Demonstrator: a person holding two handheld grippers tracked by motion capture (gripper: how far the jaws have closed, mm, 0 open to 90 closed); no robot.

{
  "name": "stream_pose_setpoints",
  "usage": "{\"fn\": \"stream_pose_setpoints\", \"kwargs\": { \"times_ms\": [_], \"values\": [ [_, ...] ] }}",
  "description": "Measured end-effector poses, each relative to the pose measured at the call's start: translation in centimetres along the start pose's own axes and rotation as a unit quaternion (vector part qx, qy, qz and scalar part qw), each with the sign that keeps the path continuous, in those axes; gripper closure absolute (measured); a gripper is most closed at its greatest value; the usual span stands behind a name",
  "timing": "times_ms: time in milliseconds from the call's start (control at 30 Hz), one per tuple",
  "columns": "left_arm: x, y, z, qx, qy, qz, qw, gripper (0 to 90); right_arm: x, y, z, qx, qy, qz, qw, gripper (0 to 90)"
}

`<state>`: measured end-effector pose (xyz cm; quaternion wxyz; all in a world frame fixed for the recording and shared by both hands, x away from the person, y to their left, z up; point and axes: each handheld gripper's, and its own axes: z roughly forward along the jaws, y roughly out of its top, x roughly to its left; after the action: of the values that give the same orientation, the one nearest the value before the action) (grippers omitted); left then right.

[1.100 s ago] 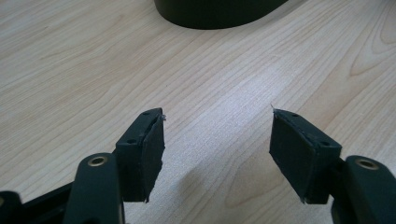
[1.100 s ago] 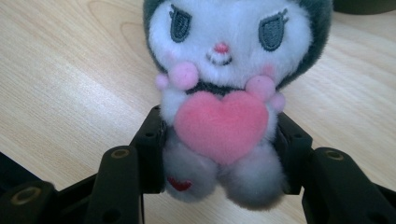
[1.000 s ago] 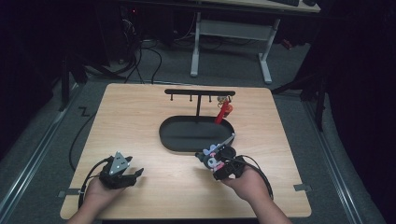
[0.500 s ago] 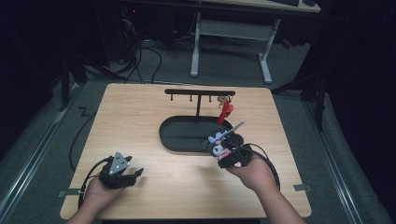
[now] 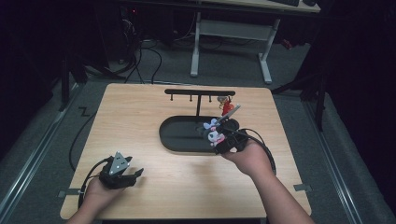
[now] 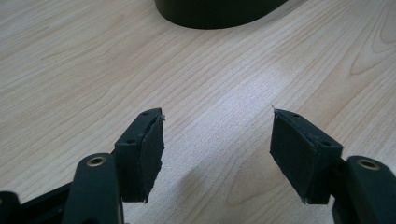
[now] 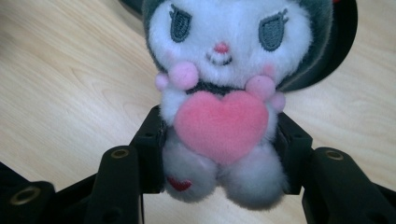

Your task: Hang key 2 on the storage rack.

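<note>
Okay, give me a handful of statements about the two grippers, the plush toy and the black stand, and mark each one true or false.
1. The right gripper is shut on the plush toy. True.
2. The left gripper holds a keychain. False: its jaws stand open over bare wood of the table.
3. A red charm hangs from the hook rack. True.
4. The plush toy lies flat in the black tray. False: it is held over the tray's right end.
5. The plush toy clutches a blue star. False: it is a pink heart.
</note>
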<state>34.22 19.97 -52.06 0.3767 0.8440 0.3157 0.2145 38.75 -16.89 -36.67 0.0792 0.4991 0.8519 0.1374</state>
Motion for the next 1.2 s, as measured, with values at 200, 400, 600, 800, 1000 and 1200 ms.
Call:
{"fn": "stream_pose_setpoints", "kwargs": {
  "times_ms": [200, 400, 600, 800, 1000, 1200],
  "values": [
    [0.0, -0.1, 0.0, 0.002, -0.001, -0.001, 1.0000, 35.1, 0.3, 2.4, -0.4, -0.010, -0.001, -0.016, 0.9998, 49.1],
    [0.2, -0.2, 0.0, 0.002, -0.002, -0.003, 1.0000, 35.1, 0.2, 4.3, -0.8, -0.018, -0.001, -0.021, 0.9996, 49.2],
    [0.2, -0.2, 0.0, 0.001, -0.002, -0.005, 1.0000, 35.1, 0.1, 5.5, -1.0, -0.021, -0.002, -0.019, 0.9996, 49.1],
    [0.2, -0.2, 0.0, 0.001, -0.002, -0.006, 1.0000, 35.1, 0.0, 6.3, -0.9, -0.020, -0.006, -0.023, 0.9995, 49.2],
    [0.2, -0.2, 0.0, 0.002, -0.003, -0.005, 1.0000, 35.1, -0.3, 6.7, -0.8, -0.020, -0.004, -0.018, 0.9996, 49.2],
    [0.2, -0.2, 0.0, 0.005, -0.003, -0.003, 1.0000, 35.1, -1.0, 6.6, 0.3, -0.016, 0.001, -0.010, 0.9998, 49.2]
  ]
}}
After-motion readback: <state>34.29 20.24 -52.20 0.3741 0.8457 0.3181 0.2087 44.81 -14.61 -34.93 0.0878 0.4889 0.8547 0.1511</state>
